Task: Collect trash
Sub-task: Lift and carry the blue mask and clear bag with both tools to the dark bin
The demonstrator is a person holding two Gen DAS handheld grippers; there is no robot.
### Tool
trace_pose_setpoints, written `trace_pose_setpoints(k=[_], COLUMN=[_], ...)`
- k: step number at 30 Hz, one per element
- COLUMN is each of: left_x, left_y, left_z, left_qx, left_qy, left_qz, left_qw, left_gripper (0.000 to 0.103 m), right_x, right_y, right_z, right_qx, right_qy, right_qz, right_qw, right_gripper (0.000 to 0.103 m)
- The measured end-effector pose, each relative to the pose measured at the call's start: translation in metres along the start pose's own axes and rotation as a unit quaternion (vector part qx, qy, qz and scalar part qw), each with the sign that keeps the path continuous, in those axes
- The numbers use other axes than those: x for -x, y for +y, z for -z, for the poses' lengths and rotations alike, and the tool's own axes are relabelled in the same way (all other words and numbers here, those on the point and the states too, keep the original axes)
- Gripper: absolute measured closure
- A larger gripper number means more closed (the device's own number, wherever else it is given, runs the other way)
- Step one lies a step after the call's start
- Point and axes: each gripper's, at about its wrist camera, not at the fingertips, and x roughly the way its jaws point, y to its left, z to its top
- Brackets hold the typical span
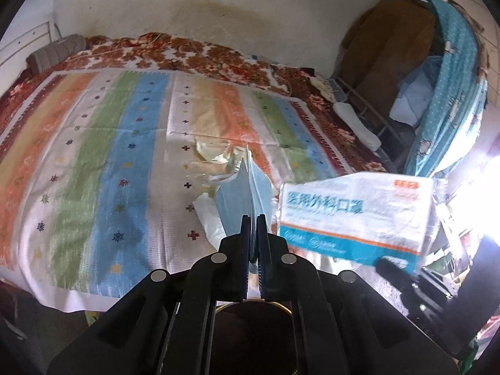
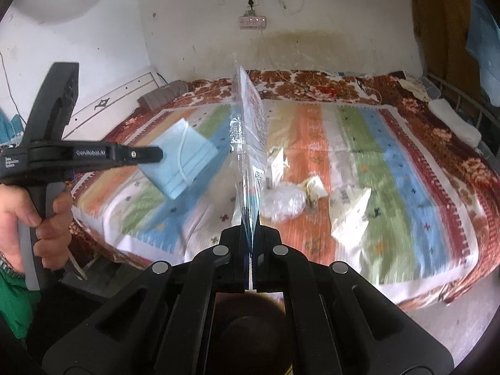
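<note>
My left gripper [image 1: 253,217] is shut on a folded light-blue face mask [image 1: 247,193], held edge-on above the striped bedspread [image 1: 125,156]. The right wrist view shows that same mask [image 2: 179,162] flat, with its white ear loop, at the tip of the left gripper [image 2: 157,153], which a hand [image 2: 47,218] holds. My right gripper [image 2: 250,218] is shut on a clear plastic mask packet [image 2: 248,131] with printed text, standing upright edge-on. In the left wrist view the packet [image 1: 356,215] faces the camera with blue characters, held by the right gripper [image 1: 387,262].
More litter lies on the bedspread [image 2: 359,143]: a crumpled clear plastic wrap [image 2: 282,201], a small crumpled wrapper [image 2: 314,189], a white folded paper bag [image 2: 351,212] and a small carton [image 2: 276,164]. A grey pillow [image 2: 165,92] lies at the headboard. A metal bed frame [image 1: 368,106] and hanging clothes [image 1: 450,93] stand right.
</note>
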Motion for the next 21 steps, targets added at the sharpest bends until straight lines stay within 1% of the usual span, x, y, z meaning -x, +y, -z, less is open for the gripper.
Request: trace_pose_setpoints(k=[4, 9, 12, 15, 17, 19, 21], left_x=[0.005, 0.008, 0.008, 0.007, 0.006, 0.0, -0.005], left_y=[-0.014, -0.023, -0.026, -0.026, -0.026, -0.024, -0.022], left_z=[0.015, 0.032, 0.046, 0.058, 0.065, 0.072, 0.079], left_qx=[-0.018, -0.013, -0.004, 0.005, 0.007, 0.014, 0.024], left_qy=[0.006, 0.017, 0.025, 0.033, 0.04, 0.054, 0.07], left_qz=[0.009, 0.025, 0.013, 0.013, 0.006, -0.008, -0.011], left_qw=[0.9998, 0.9994, 0.9996, 0.9993, 0.9991, 0.9984, 0.9972], left_gripper=[0.099, 0.099, 0.099, 0.099, 0.099, 0.099, 0.099], right_x=[0.006, 0.017, 0.018, 0.02, 0.021, 0.019, 0.015], right_y=[0.004, 0.011, 0.012, 0.013, 0.012, 0.013, 0.012], right_z=[0.012, 0.024, 0.038, 0.051, 0.058, 0.064, 0.073], right_qx=[0.006, 0.025, 0.025, 0.023, 0.02, 0.012, 0.003], right_qy=[0.009, 0.012, 0.026, 0.04, 0.049, 0.062, 0.078], right_qz=[-0.008, -0.003, -0.008, -0.012, -0.017, -0.031, -0.038], right_qw=[1.0, 1.0, 0.999, 0.999, 0.998, 0.998, 0.996], right_gripper=[0.103, 0.103, 0.103, 0.103, 0.103, 0.103, 0.103])
